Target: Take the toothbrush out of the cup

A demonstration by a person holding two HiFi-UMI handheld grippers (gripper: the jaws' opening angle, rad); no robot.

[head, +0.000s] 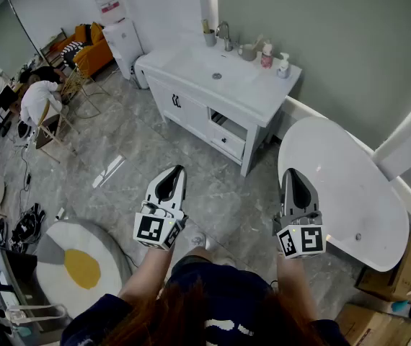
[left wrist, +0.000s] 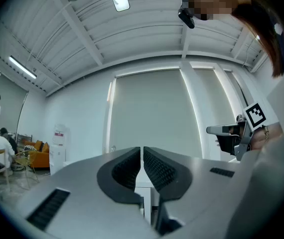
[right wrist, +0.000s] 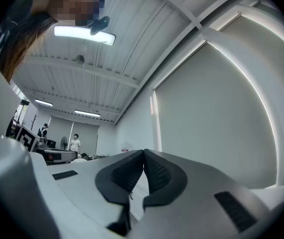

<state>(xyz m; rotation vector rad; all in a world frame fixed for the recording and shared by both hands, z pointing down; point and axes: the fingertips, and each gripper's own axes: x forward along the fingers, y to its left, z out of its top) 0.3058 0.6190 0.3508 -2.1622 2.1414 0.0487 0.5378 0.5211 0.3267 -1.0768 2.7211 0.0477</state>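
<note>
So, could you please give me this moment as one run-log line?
phase: approach not begun | left gripper: shut, empty | right gripper: shut, empty | cup: on vanity, far ahead

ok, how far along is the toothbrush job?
Nothing is done yet. The cup sits by the tap on the vanity, with what looks like the toothbrush upright in it. The left gripper and right gripper are shut, empty and well short of it. Remaining: approach, grasp, lift out.

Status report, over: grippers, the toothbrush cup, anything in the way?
Left gripper shut, empty. Right gripper shut, empty. Cup with toothbrush far off on vanity counter, untouched. Nothing seen blocking the way.
</note>
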